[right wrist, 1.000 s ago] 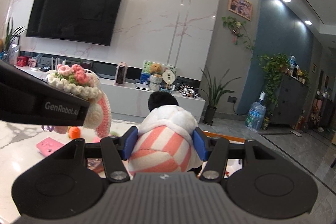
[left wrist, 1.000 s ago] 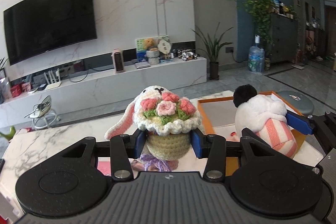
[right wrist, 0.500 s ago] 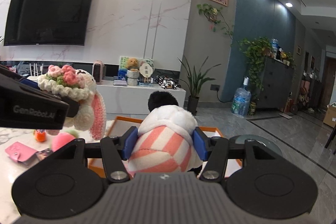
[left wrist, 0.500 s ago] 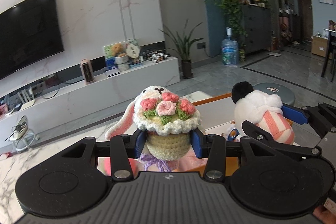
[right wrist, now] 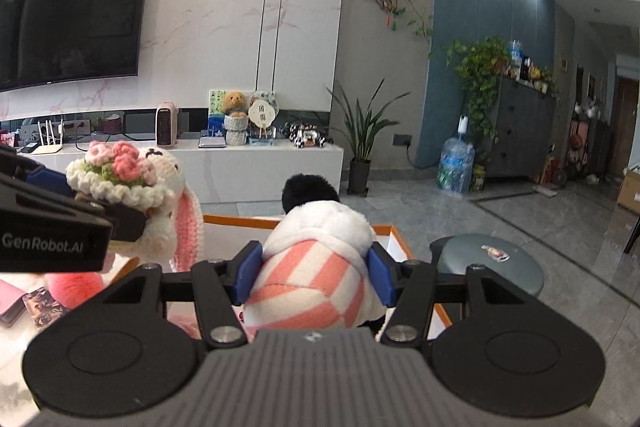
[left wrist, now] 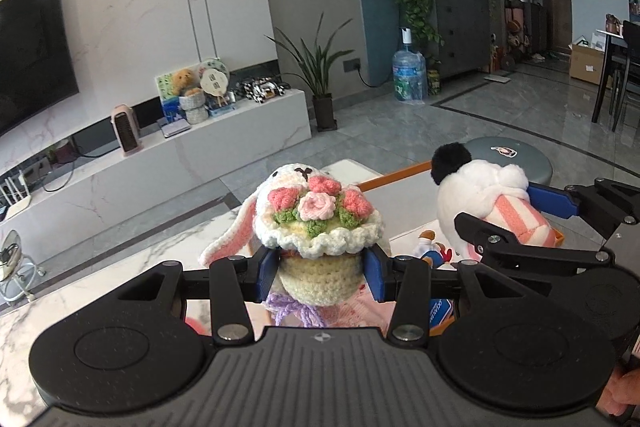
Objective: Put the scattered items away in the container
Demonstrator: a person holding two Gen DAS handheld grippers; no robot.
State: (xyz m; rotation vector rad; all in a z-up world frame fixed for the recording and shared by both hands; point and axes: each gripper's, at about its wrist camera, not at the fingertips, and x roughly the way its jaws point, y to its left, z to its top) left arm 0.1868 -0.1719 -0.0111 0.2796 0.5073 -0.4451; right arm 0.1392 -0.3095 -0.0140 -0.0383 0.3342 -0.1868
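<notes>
My left gripper [left wrist: 322, 277] is shut on a crocheted white bunny [left wrist: 316, 227] with pink flowers and a cream base, held above the table. It also shows in the right wrist view [right wrist: 136, 183]. My right gripper [right wrist: 314, 275] is shut on a white plush toy [right wrist: 320, 267] with a pink-striped body and a black pom-pom, held over the orange-rimmed container [right wrist: 240, 221]. The same plush toy [left wrist: 480, 203] and the container's rim [left wrist: 394, 177] show in the left wrist view. Small toys [left wrist: 430, 247] lie inside the container.
A marble table [left wrist: 60, 307] carries a pink fluffy ball [right wrist: 74, 287], a pink wallet [right wrist: 10, 301] and a dark card [right wrist: 42, 303] left of the container. A grey round stool [right wrist: 488, 259] stands right of it. A white TV bench [right wrist: 248, 167] lies behind.
Both grippers have swung to the right with their toys held. The container has come nearer below the right gripper, and the view now shows more of the room's right side.
</notes>
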